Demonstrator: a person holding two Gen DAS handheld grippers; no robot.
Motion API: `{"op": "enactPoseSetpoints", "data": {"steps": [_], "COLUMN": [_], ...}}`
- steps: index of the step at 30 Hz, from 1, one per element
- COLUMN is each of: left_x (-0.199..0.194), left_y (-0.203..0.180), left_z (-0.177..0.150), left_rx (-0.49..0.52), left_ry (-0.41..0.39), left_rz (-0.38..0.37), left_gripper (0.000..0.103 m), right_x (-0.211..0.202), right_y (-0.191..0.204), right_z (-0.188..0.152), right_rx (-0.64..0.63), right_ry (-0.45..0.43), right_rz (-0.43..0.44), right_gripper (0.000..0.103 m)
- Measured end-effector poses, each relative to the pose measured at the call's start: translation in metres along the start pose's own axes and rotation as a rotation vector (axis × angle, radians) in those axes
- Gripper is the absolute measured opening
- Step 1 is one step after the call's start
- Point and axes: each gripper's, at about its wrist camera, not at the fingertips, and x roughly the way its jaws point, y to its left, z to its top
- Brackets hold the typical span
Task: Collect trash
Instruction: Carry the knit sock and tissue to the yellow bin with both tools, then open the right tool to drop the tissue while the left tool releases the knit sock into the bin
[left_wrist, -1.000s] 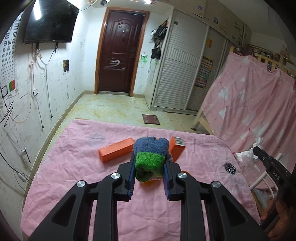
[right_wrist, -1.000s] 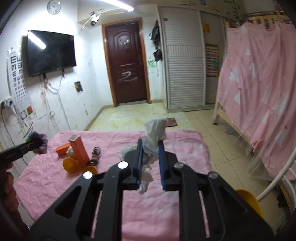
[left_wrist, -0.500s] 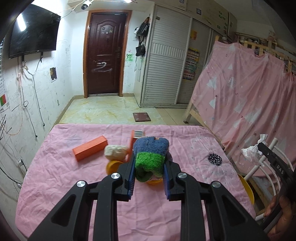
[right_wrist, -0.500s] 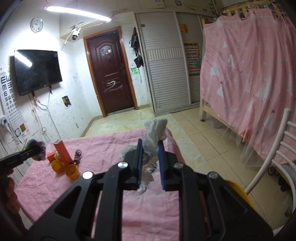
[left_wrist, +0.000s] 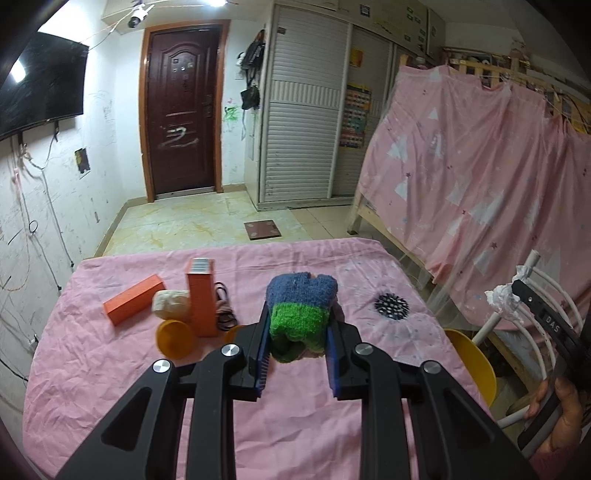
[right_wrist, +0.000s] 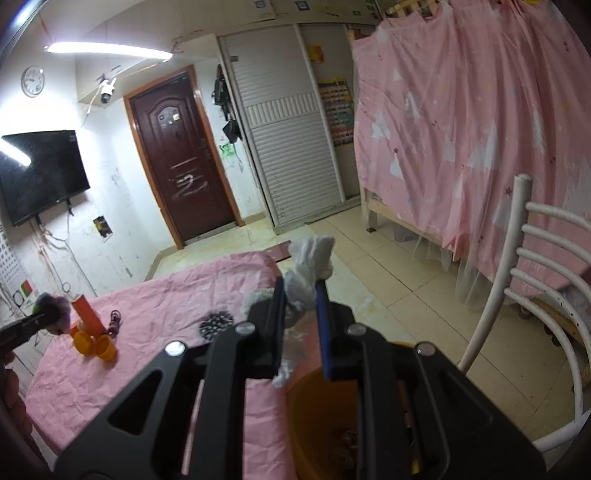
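Both loads are picked up, and the step in hand is the carry to the bin. The left gripper (left_wrist: 297, 334) has its blue-padded jaws drawn in on a fuzzy bundle of blue and green knitted cloth (left_wrist: 300, 308), which bulges above and below the pads and hangs clear of the pink wrinkled cloth covering the table (left_wrist: 110, 369). The right gripper (right_wrist: 301, 314) has its jaws pinched close on a crumpled wad of white tissue or thin plastic (right_wrist: 308, 269), with a loose tail hanging below the pads.

The target looks to be the orange plastic bin (right_wrist: 325, 413), which stands off the right end of the table, beside the white slatted metal chair (right_wrist: 532, 280). In the right wrist view its open mouth lies directly below the gripper body, with something dark at its bottom that is too dim to name. The white wad seems to be above or just past the bin's far rim, so that hand probably needs only to settle over the middle of the opening and then part its jaws.

The left hand is farther off, over the middle of the table; it has to travel right, past the black spiky disc (left_wrist: 391, 306), before letting go.

Left on the table at the far left are two orange cardboard boxes (left_wrist: 201, 295), two orange round cups (left_wrist: 175, 338), a beige lump (left_wrist: 171, 304) and a coil of dark cord (left_wrist: 223, 310).
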Motion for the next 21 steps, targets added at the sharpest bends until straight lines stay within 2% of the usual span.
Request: {"op": "enactPoseSetpoints", "data": {"steps": [5,7,9,10,19,21], "left_x": [0.002,0.003,0.004,0.004,0.015,0.021], "left_y": [-0.021,-0.029,-0.037,-0.041,-0.097,-0.115], "left_z": [0.003,0.004,0.005,0.005,0.002,-0.003], "left_rx": [0.031,0.041,0.052,0.058,0.134,0.158], "left_ry": [0.001,0.005,0.009,0.009,0.026,0.036], "left_rz": [-0.025,-0.040,-0.056,-0.060,-0.146,-0.180], "left_gripper": [0.018,0.018,0.018,0.018,0.018,0.018], "right_x": [0.001,0.002,0.001,0.000,-0.017,-0.023], "right_y": [-0.017,-0.022,-0.024,-0.026,-0.042,-0.047], "right_z": [0.000,0.000,0.000,0.000,0.004,0.006], "right_rx": [0.032,0.040,0.044,0.046,0.087,0.099], "right_ry": [0.005,0.012,0.012,0.012,-0.036,-0.054], "right_rz": [-0.011,-0.014,-0.025,-0.031,-0.047,-0.054], "right_gripper": [0.015,0.026,0.049,0.052,0.054,0.059]}}
